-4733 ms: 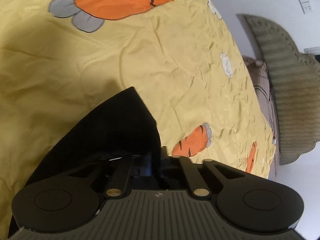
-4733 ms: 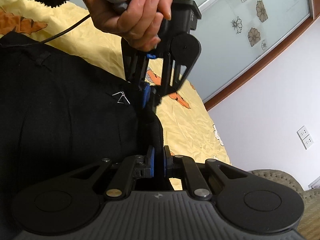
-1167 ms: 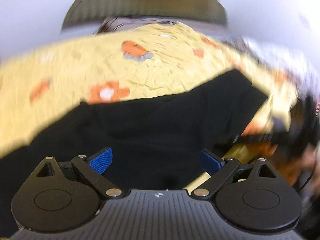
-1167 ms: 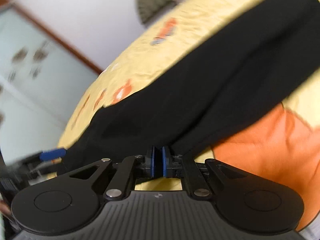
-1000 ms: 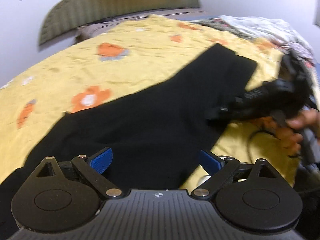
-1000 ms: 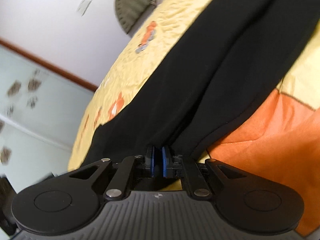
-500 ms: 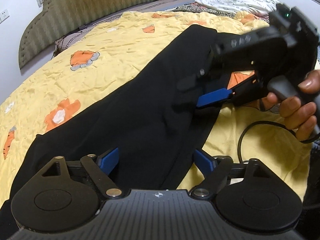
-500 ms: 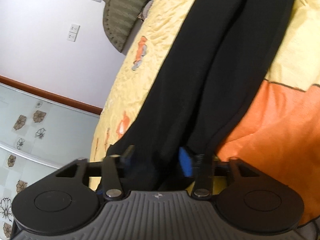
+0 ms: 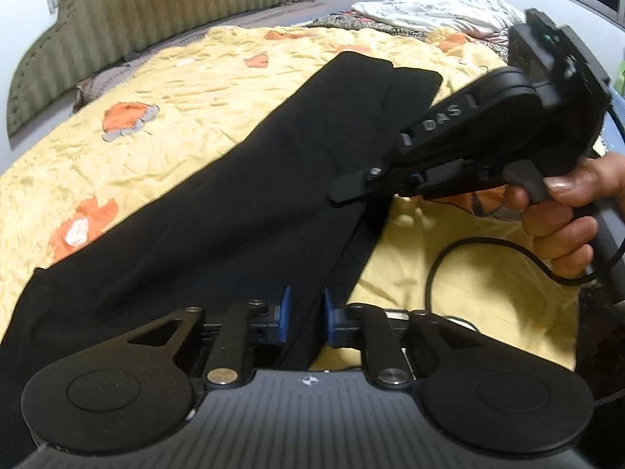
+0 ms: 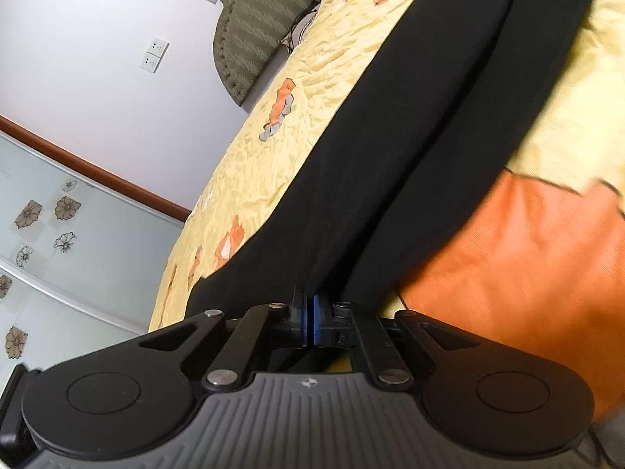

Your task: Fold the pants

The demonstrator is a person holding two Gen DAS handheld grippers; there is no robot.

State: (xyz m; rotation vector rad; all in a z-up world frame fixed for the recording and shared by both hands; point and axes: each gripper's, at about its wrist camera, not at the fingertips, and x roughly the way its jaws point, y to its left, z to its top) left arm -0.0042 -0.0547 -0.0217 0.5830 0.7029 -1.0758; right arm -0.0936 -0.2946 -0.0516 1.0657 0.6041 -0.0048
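Black pants lie stretched out on a yellow bedspread, legs side by side running toward the far end. My left gripper is nearly closed around the near edge of the pants, with black fabric between its blue pads. My right gripper has its pads pressed together at the pants' edge. In the left wrist view the right gripper hangs over the pants, held by a hand.
A green ribbed headboard stands at the far end. Crumpled white bedding lies at the far right. An orange patch covers the bedspread beside the pants. A cable trails over the bed.
Both grippers were open half a second ago and have closed on the pants' near edge. The right gripper has dropped lower over the fabric.
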